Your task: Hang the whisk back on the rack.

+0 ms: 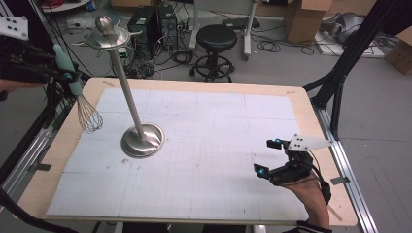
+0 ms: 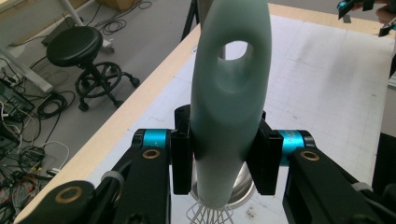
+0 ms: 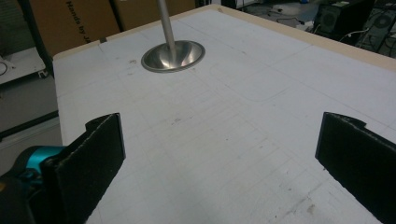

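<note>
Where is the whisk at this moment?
In the high view the whisk hangs wires-down at the table's far-left edge, its pale green handle clamped in the left gripper, left of the metal stand.

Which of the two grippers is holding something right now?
The left gripper, shut on the mint-handled whisk; the right gripper is open with nothing between its jaws.

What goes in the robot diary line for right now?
left gripper: shut on whisk, held off table | right gripper: open, empty | metal stand: upright on mat
</note>
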`<state>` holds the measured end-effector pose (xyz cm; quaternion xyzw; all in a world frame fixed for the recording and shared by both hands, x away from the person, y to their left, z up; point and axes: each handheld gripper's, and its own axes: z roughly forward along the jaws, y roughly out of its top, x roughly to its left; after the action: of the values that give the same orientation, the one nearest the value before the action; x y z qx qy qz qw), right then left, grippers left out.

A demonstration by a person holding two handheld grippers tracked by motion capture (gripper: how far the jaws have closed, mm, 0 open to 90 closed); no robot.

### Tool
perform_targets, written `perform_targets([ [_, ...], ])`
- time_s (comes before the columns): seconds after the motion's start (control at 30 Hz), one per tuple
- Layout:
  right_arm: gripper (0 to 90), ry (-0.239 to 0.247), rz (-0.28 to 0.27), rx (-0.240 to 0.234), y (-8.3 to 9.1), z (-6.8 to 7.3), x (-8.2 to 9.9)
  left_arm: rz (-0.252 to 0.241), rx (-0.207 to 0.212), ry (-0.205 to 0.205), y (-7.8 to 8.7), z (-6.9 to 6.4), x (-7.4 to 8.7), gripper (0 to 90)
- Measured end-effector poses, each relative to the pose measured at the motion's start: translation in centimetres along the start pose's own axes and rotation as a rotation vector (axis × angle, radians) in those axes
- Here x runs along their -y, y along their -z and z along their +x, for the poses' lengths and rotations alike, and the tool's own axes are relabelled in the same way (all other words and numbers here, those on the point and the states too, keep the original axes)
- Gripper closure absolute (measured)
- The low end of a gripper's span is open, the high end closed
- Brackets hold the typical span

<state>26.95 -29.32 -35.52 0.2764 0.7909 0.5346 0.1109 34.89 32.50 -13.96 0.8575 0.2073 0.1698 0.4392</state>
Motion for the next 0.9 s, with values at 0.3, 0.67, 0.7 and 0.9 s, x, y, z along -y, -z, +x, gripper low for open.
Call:
perform_targets([
  [0.3, 0.5, 0.000, 0.005, -0.007, -0.2, 0.0, 0.0, 0.015, 0.003, -0.001, -0.8, 0.5, -0.8, 66.2],
  [0.67, 0.5, -0.005, -0.019, -0.017, -0.2, -0.2, -0.1, 0.009, 0.007, 0.009, -1.5, 0.8, -1.7, 66.2],
  [0.7, 0.5, -0.004, -0.022, -0.016, -0.2, -0.3, -0.1, 0.006, 0.011, 0.004, -1.6, 0.8, -1.7, 66.2],
  [0.9, 0.5, -0.004, -0.031, -0.019, -0.1, -0.3, -0.1, 0.019, 0.015, 0.011, -2.3, 0.8, -1.9, 66.2],
])
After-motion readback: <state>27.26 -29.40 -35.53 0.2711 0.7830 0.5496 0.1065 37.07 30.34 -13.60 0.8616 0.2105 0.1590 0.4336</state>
